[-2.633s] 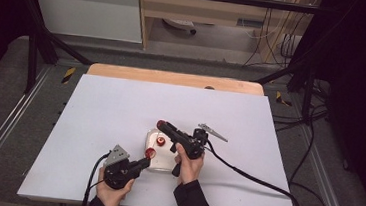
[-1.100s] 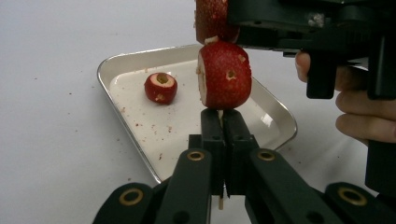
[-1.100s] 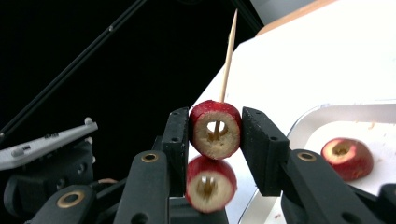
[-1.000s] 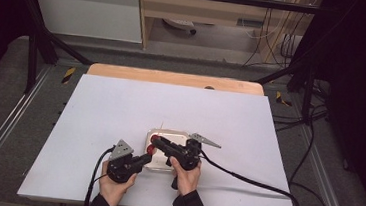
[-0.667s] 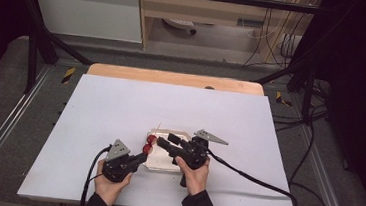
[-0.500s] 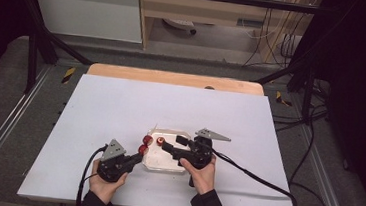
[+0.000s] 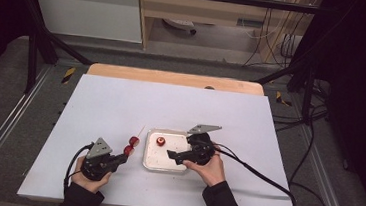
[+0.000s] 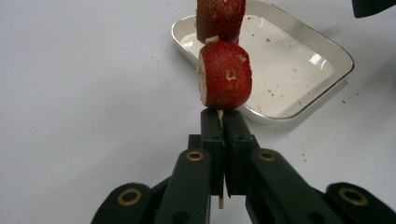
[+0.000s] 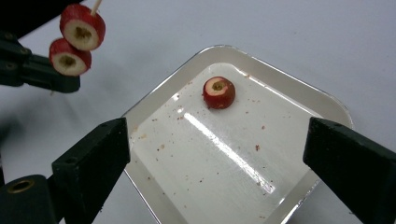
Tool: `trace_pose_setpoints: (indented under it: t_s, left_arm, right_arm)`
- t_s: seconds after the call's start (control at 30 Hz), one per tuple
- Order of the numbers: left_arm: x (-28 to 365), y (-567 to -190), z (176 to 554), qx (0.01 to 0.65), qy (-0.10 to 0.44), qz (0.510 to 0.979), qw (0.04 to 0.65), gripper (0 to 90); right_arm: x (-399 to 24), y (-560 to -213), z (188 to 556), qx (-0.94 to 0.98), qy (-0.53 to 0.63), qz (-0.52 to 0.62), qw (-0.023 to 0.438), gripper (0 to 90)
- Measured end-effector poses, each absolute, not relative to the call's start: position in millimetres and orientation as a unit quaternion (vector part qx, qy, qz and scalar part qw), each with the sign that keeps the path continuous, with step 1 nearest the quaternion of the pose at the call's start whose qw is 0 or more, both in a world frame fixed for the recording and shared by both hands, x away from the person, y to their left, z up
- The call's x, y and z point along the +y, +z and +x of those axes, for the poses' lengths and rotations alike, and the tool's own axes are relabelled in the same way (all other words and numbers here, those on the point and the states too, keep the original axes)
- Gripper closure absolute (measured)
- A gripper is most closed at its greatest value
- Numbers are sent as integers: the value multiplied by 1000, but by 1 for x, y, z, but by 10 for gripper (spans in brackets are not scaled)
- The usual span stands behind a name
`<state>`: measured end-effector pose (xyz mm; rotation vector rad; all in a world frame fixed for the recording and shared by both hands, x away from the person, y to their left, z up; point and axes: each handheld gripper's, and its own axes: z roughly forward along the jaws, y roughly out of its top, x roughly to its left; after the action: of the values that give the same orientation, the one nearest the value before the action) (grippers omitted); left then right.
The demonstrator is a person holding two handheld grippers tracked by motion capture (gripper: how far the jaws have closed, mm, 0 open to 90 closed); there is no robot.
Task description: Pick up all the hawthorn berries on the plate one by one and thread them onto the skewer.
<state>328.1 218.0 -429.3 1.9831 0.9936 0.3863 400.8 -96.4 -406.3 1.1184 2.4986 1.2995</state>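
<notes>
Fruit pieces are being threaded onto a skewer [image 7: 141, 130]: two red pieces [image 8: 224, 74] already sit on the stick, one loose piece [image 9: 218, 92] lies in the white tray [image 9: 299, 95]. The skewer is pinched at its butt end by the left gripper [image 8: 223, 122], whose jaws are pressed together on the thin stick, just below the lower piece; it is held out over the table [image 7: 121, 102] just left of the tray. The right gripper [image 9: 217, 154] is poised over the tray with its jaws spread wide, having just been opening, and nothing is seen between them.

The step in hand is judged to be the pickup of the loose piece. It is best taken across its red skin, so that the pale cored face with its hole is left free for the skewer tip. The jaws should be lowered on either side of the piece until it is centred between the pads, and closed gently, since soft fruit is easily crushed or split. The tray's glossy floor may let the piece slide, so a square, level approach is advised. The tray rim should be cleared on the way in.

Meanwhile the skewer should be kept steady and its tip pointed toward the tray. The tip itself is small in the high view and probably bare.
</notes>
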Motion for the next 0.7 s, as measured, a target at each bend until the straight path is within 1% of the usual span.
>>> trace_pose_setpoints:
  t_s: [0.37,0.7]
  left_arm:
    - [226,-432,330,398,154,801,420,880]
    - [228,-435,332,401,151,802,416,880]
  right_arm:
    - [-60,-393,429,887,319,329,56,173]
    - [-27,-395,460,915,261,306,45,289]
